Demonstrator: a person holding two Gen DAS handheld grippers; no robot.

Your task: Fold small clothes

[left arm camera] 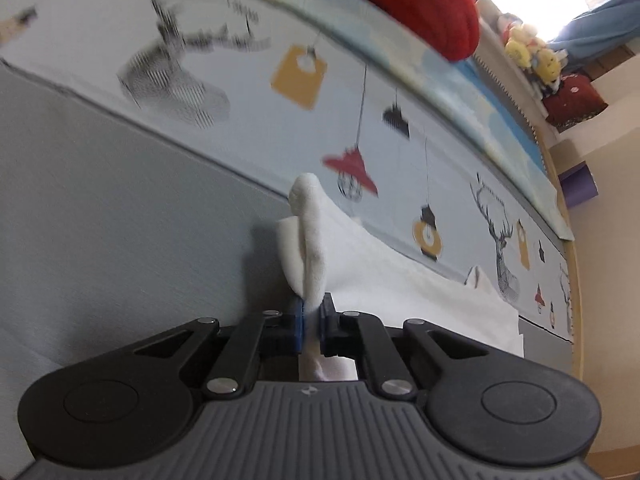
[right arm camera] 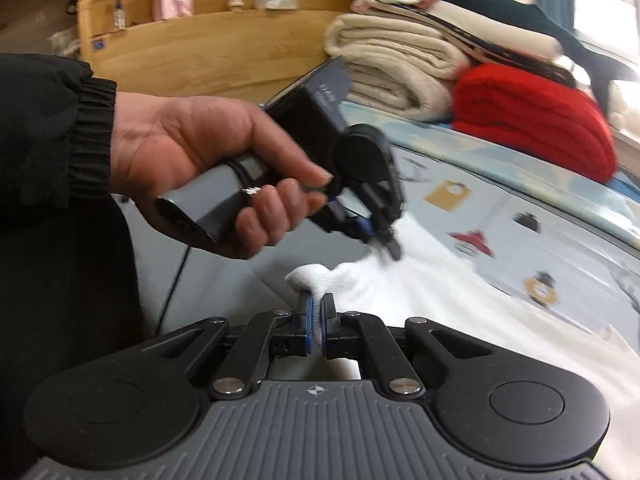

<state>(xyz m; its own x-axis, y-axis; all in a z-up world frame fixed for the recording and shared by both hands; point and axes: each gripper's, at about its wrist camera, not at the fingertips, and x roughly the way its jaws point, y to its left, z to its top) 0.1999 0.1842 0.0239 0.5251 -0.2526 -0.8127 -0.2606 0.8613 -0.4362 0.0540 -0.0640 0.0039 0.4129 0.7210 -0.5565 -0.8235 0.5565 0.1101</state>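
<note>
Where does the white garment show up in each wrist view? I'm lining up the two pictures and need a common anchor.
Left wrist: the white garment rises centre-low, a fold pinched in the left tool, and spreads right.
Right wrist: it fills the lower right, a bunched corner pinched in the right tool; the left tool meets it further back.
Shared landmark: the folded red blanket on the printed sheet.
</note>
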